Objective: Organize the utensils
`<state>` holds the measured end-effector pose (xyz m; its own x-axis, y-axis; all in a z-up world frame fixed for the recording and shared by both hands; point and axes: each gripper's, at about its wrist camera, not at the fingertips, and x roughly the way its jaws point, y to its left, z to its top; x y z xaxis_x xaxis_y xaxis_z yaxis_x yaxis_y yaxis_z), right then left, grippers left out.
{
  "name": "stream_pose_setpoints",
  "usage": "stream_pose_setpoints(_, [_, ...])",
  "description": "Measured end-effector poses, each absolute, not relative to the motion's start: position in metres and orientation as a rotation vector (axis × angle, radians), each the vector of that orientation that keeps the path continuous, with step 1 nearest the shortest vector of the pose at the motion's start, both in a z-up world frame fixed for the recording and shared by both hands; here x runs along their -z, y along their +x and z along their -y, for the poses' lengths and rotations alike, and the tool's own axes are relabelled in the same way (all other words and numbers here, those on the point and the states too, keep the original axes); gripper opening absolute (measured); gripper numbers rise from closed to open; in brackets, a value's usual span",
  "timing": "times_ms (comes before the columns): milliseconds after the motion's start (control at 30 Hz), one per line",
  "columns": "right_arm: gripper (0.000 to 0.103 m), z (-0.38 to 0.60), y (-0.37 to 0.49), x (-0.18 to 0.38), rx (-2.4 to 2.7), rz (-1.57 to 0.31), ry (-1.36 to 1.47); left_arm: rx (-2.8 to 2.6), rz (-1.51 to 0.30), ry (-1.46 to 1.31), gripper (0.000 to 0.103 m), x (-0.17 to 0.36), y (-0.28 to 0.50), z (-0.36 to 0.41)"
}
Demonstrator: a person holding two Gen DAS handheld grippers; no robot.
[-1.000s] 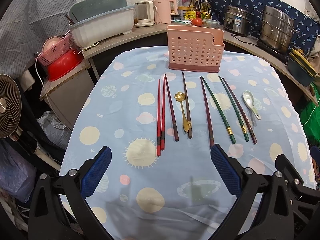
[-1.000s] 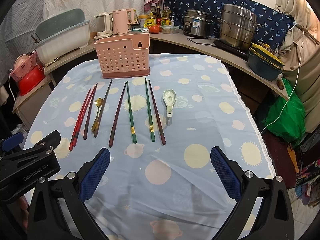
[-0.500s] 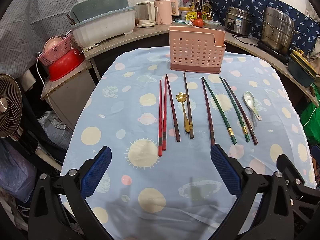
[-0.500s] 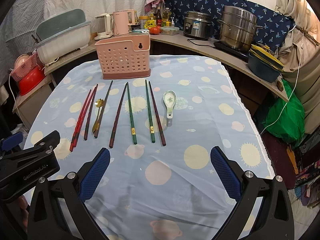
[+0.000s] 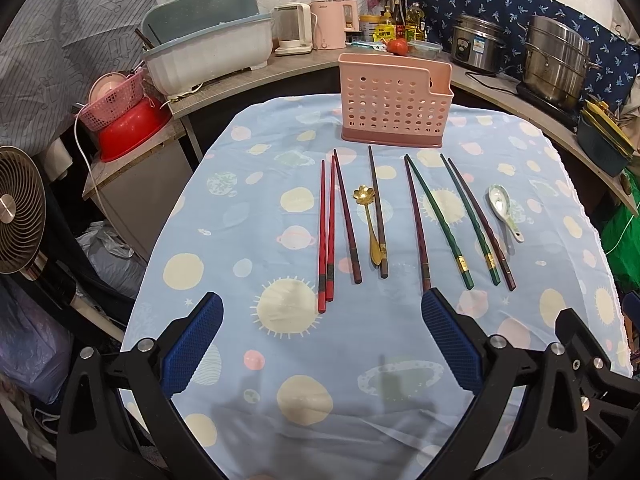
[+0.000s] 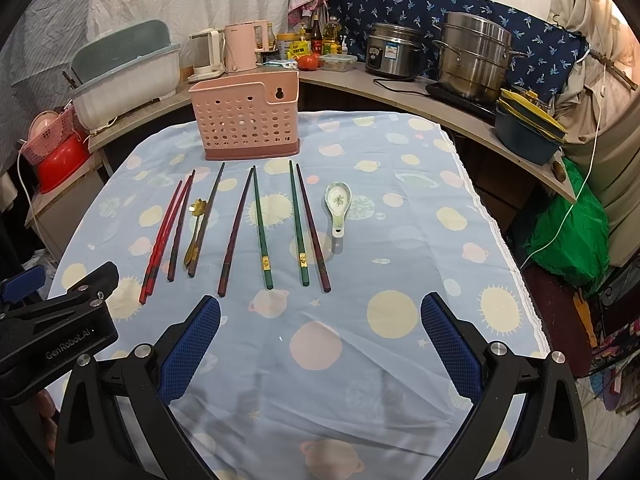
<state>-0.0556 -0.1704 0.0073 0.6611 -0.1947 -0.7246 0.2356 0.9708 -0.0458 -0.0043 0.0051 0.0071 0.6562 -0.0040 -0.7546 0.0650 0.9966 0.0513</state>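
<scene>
A pink perforated utensil holder (image 5: 394,106) (image 6: 247,120) stands at the far side of the blue patterned tablecloth (image 5: 304,364). In front of it lie a red chopstick pair (image 5: 326,232) (image 6: 166,236), several dark maroon chopsticks (image 5: 347,216), a gold flower spoon (image 5: 370,224) (image 6: 194,230), two green chopsticks (image 5: 438,220) (image 6: 260,224) and a white ceramic spoon (image 5: 502,208) (image 6: 338,206). My left gripper (image 5: 320,344) is open, hovering near the handle ends of the red and maroon chopsticks. My right gripper (image 6: 320,344) is open over bare cloth, short of the green chopsticks.
A curved counter behind the table carries a dish rack (image 5: 208,56), kettles (image 5: 294,28), a rice cooker (image 6: 394,54) and a steel pot (image 6: 472,56). A fan (image 5: 18,212) and a red basin (image 5: 128,128) stand left. A green bag (image 6: 572,232) sits right.
Both views have drifted slightly, with the utensils sitting a little lower in frame. Both grippers stay open and no utensil has moved.
</scene>
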Motion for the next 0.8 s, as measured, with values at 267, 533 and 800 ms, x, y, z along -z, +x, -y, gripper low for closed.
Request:
stream_pose_setpoints(267, [0.097,0.1708,-0.0561,-0.0078,0.242,-0.812,0.057,0.035,-0.857,0.074,0.095,-0.0057,-0.0043,-0.0068])
stream_pose_setpoints(533, [0.097,0.1712,-0.0566,-0.0073,0.242,-0.812,0.058,0.035,-0.856,0.074,0.095,-0.0058,-0.0043,-0.0069])
stream_pose_setpoints(800, [0.097,0.1711,-0.0567,-0.0073,0.241,-0.813,0.059,0.035,-0.856,0.074,0.095,-0.0059,-0.0042,-0.007])
